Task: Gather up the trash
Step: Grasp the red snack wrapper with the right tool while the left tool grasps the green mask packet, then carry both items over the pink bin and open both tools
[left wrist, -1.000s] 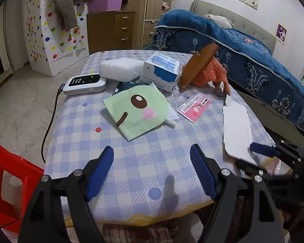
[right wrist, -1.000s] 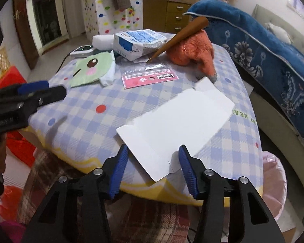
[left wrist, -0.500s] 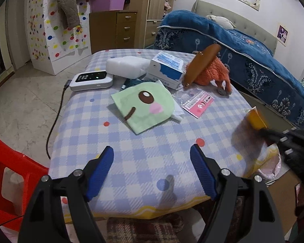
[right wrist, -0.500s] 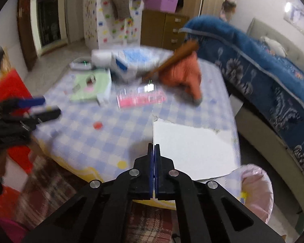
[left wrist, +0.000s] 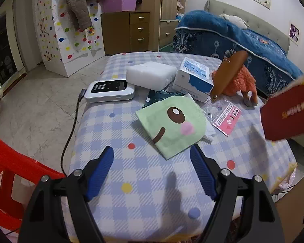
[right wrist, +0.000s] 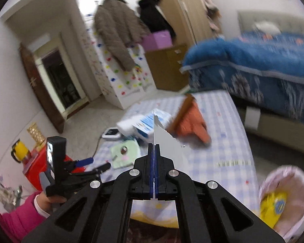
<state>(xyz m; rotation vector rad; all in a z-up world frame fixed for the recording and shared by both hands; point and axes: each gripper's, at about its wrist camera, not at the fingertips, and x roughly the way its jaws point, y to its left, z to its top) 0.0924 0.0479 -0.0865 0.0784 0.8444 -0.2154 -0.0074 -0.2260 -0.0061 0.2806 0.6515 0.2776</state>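
A flat card, white on one side and red on the other, hangs above the table's right edge (left wrist: 287, 111). My right gripper (right wrist: 154, 147) is shut on it, and the card (right wrist: 164, 137) stands edge-on between the pads, off the checked tablecloth (right wrist: 223, 154). My left gripper (left wrist: 151, 149) stays open over the near part of the table with nothing between its fingers; the right wrist view shows it (right wrist: 95, 164) held by a hand in a pink sleeve. A pink-lined bin (right wrist: 285, 170) stands on the floor at the table's right corner, with a yellow wrapper inside.
On the table lie a green face cloth (left wrist: 172, 123), a pink packet (left wrist: 228, 116), a tissue box (left wrist: 194, 77), a white foam block (left wrist: 151, 74), a corded white device (left wrist: 110, 90) and an orange plush toy (left wrist: 239, 83). A red chair (left wrist: 10, 168) stands left, a bed (left wrist: 243, 38) behind.
My right gripper closed on the white card's edge, lifted it off the table and rolled it upright. The left gripper drifted a little across the table, still open.
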